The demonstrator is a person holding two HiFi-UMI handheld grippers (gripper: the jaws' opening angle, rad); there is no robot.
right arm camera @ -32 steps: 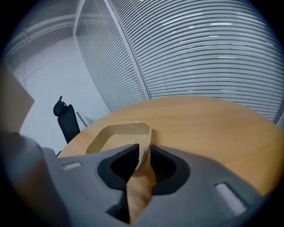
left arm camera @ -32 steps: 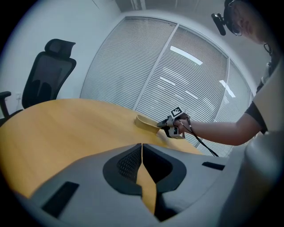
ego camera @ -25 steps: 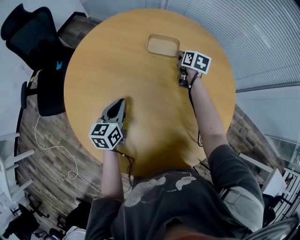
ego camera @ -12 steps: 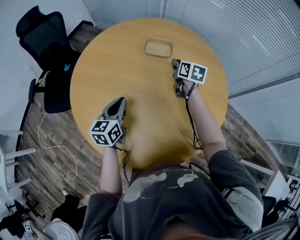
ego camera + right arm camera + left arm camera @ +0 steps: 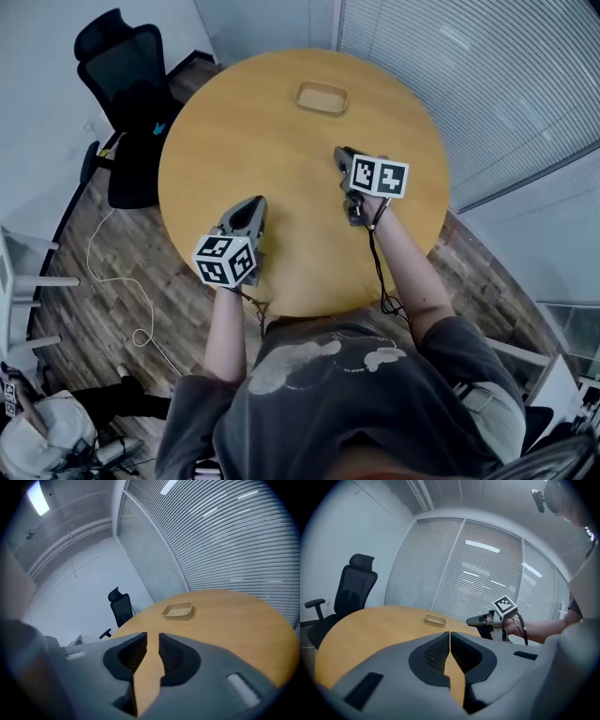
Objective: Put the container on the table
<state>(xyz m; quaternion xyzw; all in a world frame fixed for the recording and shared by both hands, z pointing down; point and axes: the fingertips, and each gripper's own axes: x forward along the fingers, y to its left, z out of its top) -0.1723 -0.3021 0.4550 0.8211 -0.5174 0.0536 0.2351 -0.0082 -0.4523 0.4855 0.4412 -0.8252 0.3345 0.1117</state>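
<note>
Container (image 5: 322,97) rests on the far side of the bench (image 5: 281,150), well apart from both tongs. Left tongs (image 5: 253,206) closed, empty; right tongs (image 5: 341,155) narrowly parted, empty. Container probably light and stiff; best gripped across one rim wall.

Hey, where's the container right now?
In the head view, the container sits on the far side of the round table, ahead of the right tool and apart from it.

container (image 5: 177,611) beyond slightly parted fingers (image 5: 136,650)
</note>
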